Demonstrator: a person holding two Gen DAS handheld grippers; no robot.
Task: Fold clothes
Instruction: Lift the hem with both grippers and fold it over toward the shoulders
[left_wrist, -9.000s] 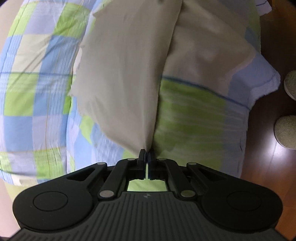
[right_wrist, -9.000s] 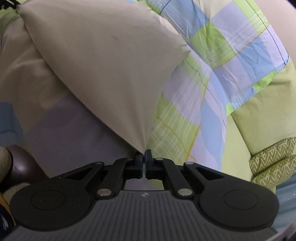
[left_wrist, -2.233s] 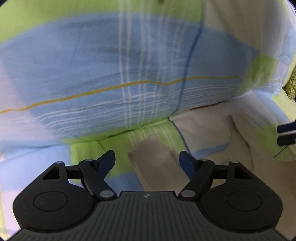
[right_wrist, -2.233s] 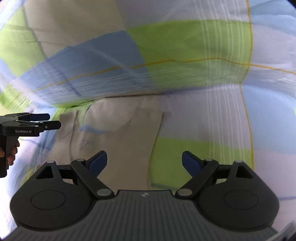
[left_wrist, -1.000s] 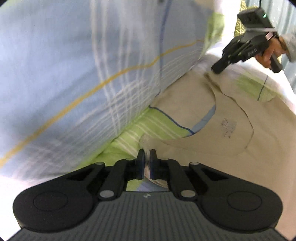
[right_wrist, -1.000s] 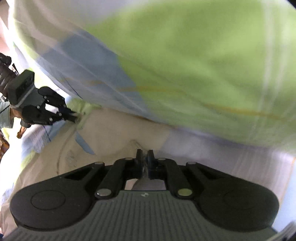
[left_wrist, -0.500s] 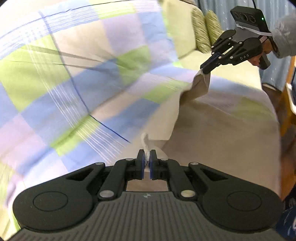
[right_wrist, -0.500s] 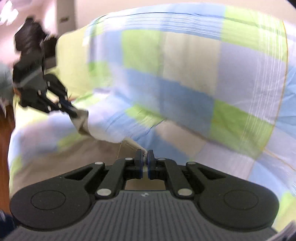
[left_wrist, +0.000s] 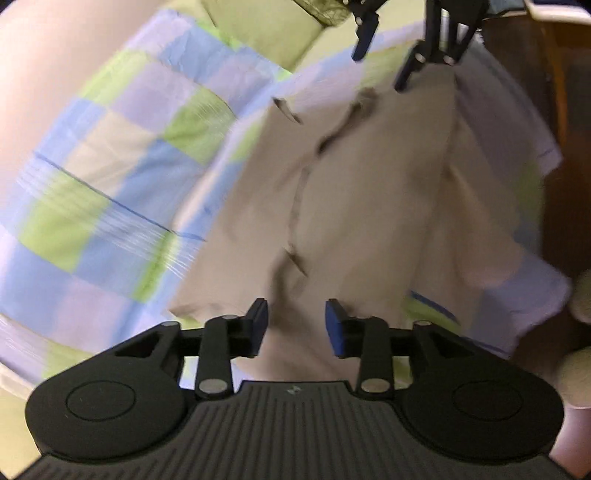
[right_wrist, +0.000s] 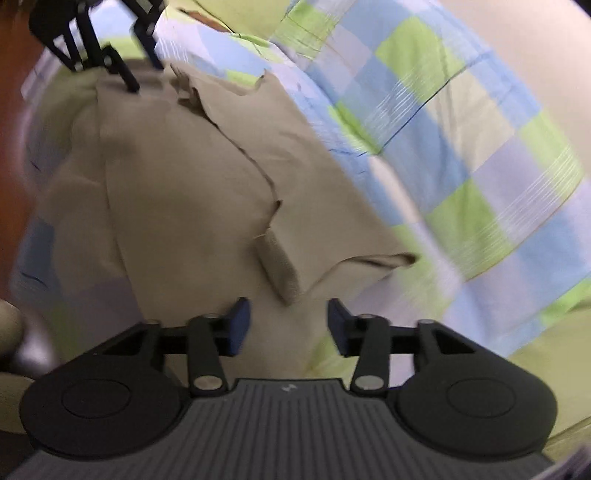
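Both grippers stand with jaws apart, holding nothing. Left gripper (left_wrist: 296, 328) hovers over the near end of the beige garment (left_wrist: 369, 206), which spreads ahead of its blue pads (left_wrist: 334, 328) across the checked sheet (left_wrist: 122, 177). At the garment's far end, the right gripper (left_wrist: 384, 55) hangs just above the cloth, fingers spread. From the right wrist, the right gripper (right_wrist: 284, 326) sits above the garment (right_wrist: 177, 192), a loose tab (right_wrist: 277, 266) lying just ahead of its jaws; the left gripper (right_wrist: 144, 70) shows at the far edge.
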